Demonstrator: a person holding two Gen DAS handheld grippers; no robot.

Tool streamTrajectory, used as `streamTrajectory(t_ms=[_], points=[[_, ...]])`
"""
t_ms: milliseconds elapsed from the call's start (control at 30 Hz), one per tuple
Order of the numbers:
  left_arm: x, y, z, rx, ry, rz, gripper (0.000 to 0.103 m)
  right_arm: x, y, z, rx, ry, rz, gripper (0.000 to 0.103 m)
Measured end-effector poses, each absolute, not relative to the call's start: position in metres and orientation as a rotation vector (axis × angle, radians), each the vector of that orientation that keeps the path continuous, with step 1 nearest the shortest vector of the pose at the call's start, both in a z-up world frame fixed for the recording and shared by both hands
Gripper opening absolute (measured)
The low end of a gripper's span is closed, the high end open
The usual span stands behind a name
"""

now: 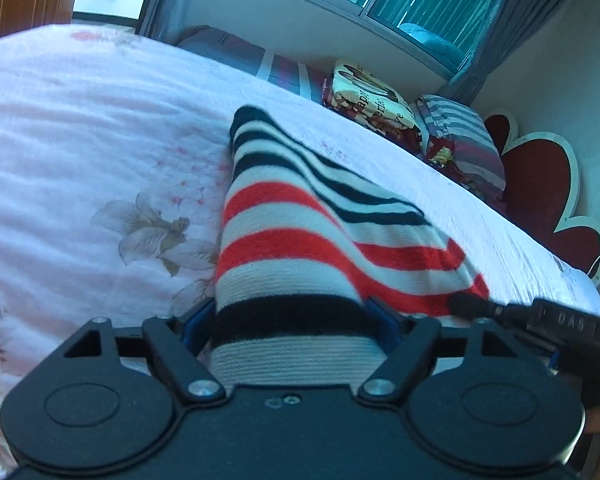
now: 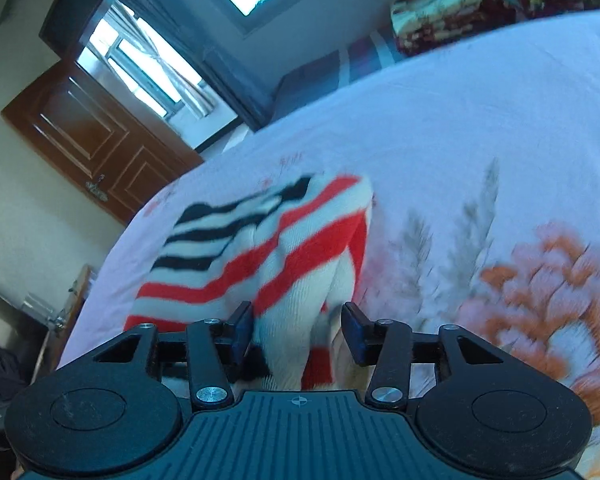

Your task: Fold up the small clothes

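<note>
- Bed sheet [image 1: 80,120], pink floral, fills most of both views; a soft surface, so expect the knit to drag on it rather than slide.
- Striped sweater [image 1: 300,216] sits centre frame in the left wrist view, lifted off the sheet at the near end, far end trailing toward upper centre. Same sweater [image 2: 260,248] shows centre-left in the right wrist view.
- Handling, my read: light, limp, stretchy knit with decent friction. It'll sag and bunch, so grab edges or corners, not mid-panel.
- Left gripper [image 1: 296,320], lower centre: fingers spread wide with the bunched knit filling the gap, so it looks held; firmness unclear.
- Right gripper [image 2: 296,332], lower centre: jaws apart, a fold of sweater between them, pads not pinching it.
- Folded blanket [image 1: 364,96], upper right: partial print, looks like "Happy"; rest unreadable.
- Other gripper's body, right edge of left wrist view: letters "DAS" seen upside down.
</note>
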State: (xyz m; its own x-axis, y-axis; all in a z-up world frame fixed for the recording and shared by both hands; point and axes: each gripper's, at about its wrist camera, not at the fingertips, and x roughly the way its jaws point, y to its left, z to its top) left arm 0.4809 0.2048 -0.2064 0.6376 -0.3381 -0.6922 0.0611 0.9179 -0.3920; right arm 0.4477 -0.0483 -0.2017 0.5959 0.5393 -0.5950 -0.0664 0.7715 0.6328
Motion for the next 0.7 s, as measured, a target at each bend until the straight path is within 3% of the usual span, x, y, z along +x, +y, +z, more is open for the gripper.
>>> streamTrajectory(t_ms=[233, 267, 300, 400, 567, 700], points=[[0.486, 0.22, -0.191, -0.353, 0.829, -0.184, 0.07, 0.479, -0.039, -0.192, 0.638, 0.898, 0.364, 0.047], [0.487, 0.221, -0.188, -0.35, 0.815, -0.187, 0.07, 0.483, -0.039, -0.192, 0.621, 0.893, 0.353, 0.043], [0.49, 0.22, -0.186, -0.333, 0.805, -0.181, 0.07, 0.485, -0.037, -0.191, 0.595, 0.881, 0.346, 0.027], [0.506, 0.215, -0.191, -0.296, 0.831, -0.155, 0.07, 0.492, -0.03, -0.19, 0.527, 0.852, 0.316, 0.015], [0.526, 0.215, -0.212, -0.333, 0.878, -0.114, 0.078, 0.494, -0.018, -0.206, 0.403, 0.861, 0.253, 0.014], [0.521, 0.217, -0.212, -0.333, 0.878, -0.106, 0.078, 0.488, -0.021, -0.202, 0.419, 0.859, 0.24, 0.015]])
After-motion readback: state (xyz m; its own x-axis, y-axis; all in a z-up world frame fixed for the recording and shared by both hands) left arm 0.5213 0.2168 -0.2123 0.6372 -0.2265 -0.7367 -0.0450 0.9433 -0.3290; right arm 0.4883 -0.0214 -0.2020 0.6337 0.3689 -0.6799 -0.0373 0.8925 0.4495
